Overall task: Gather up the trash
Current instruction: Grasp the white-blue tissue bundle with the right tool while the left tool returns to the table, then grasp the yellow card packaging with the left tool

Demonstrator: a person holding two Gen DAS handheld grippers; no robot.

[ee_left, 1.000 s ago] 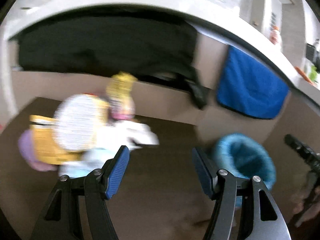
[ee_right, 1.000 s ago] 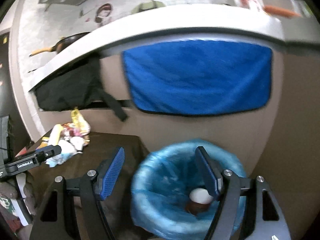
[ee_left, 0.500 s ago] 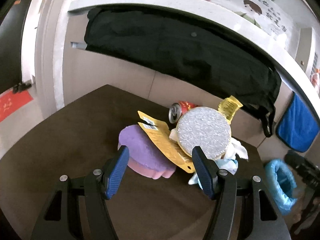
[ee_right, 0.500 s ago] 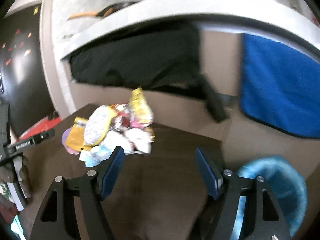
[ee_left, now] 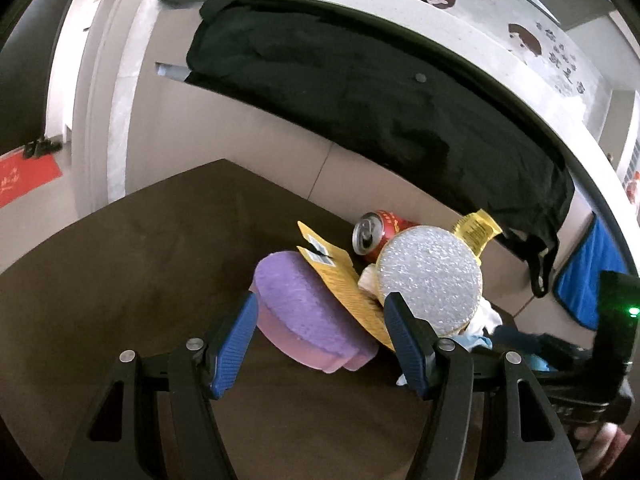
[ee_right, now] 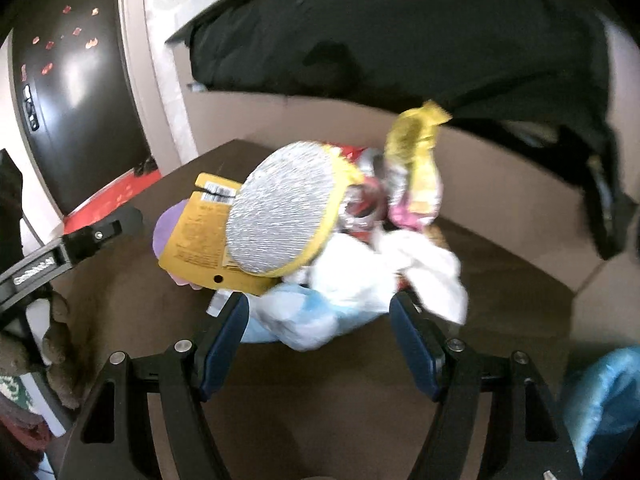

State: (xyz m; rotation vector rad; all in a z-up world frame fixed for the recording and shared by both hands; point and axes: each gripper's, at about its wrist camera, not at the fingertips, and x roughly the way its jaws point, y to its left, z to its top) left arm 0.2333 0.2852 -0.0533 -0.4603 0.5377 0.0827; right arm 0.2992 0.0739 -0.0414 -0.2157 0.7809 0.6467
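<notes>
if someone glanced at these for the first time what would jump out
A heap of trash in the middle of the dark table: a silver glittery disc on top, a purple sponge and yellow card to its left, a red can behind. The left gripper frames the sponge and the right gripper frames a pale blue bag, both open.

Open right gripper [ee_right: 318, 332] over the brown table [ee_right: 320, 400], jaws wide apart, nothing held. Just ahead, a trash pile near the far edge: silver round lid [ee_right: 282, 208], yellow card [ee_right: 196, 236], white tissue [ee_right: 420, 264], blue-white wrapper [ee_right: 296, 316]. Blue bag [ee_right: 604, 392] at the right.
</notes>
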